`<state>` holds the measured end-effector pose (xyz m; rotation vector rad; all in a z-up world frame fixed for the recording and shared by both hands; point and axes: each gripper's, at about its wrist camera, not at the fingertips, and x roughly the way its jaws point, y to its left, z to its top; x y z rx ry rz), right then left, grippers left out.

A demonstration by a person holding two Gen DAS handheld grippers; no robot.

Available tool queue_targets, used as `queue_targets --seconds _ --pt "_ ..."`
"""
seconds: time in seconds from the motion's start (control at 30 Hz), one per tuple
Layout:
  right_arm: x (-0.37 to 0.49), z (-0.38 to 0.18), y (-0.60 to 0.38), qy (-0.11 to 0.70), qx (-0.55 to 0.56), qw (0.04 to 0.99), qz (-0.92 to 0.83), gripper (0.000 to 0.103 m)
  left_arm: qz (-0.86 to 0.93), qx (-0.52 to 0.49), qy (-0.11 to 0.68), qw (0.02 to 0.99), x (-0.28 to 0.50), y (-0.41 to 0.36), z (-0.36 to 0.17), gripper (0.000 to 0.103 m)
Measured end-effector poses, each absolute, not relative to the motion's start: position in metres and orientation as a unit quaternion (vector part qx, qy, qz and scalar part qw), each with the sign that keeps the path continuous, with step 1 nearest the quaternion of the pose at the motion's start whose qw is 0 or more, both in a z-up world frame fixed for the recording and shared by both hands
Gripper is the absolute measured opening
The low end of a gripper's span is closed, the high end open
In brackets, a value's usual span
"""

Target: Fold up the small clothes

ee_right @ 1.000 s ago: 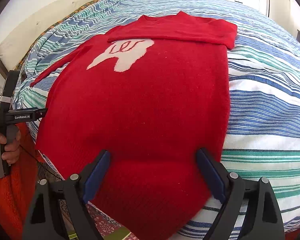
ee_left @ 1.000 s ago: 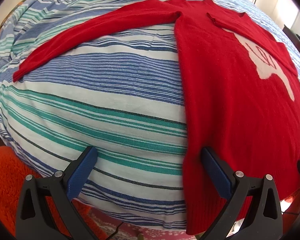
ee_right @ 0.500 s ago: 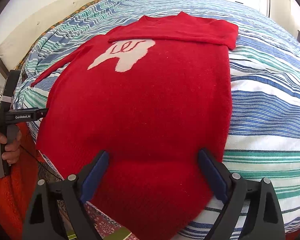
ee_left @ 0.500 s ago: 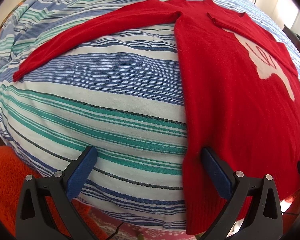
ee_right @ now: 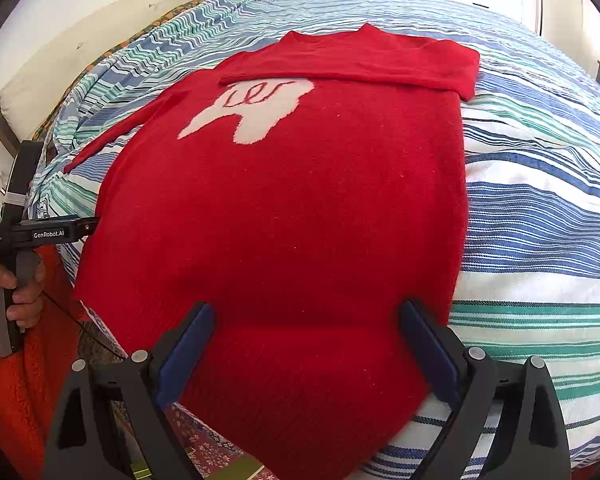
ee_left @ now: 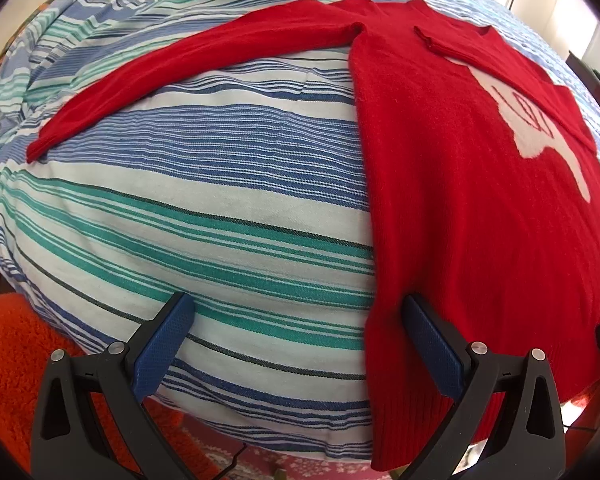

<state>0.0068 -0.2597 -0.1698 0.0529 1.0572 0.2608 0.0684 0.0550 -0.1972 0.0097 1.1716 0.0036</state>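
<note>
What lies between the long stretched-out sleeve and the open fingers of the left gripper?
Only the striped bedsheet, bare from the sleeve down to the left gripper, as the left wrist view shows; the sweater body lies beside it.

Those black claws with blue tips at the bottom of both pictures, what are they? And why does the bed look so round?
They are two grabbing tools, and a person holds one in each hand. Each tool has a little camera that looks out along its two fingers, so each picture shows the tool's own claws at the bottom. The lens bends everything, which makes the bed look round.

One picture comes from the left gripper, the other from the right gripper. Both are open and hold nothing.

On the striped bedspread lies a red sweater with a white picture on its chest. One sleeve is folded across the top; the other sleeve stretches out sideways. At the left edge of the right picture, you can see the person's hand gripping the other tool.
</note>
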Motion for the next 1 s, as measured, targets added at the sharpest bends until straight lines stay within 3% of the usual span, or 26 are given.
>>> queue_targets --seconds 1.0 --pt "0.0075 -0.1720 -0.2547 0.503 0.020 0.855 0.124 0.100 0.003 0.004 0.563 0.826 0.0730 0.0508 -0.1954 0.103"
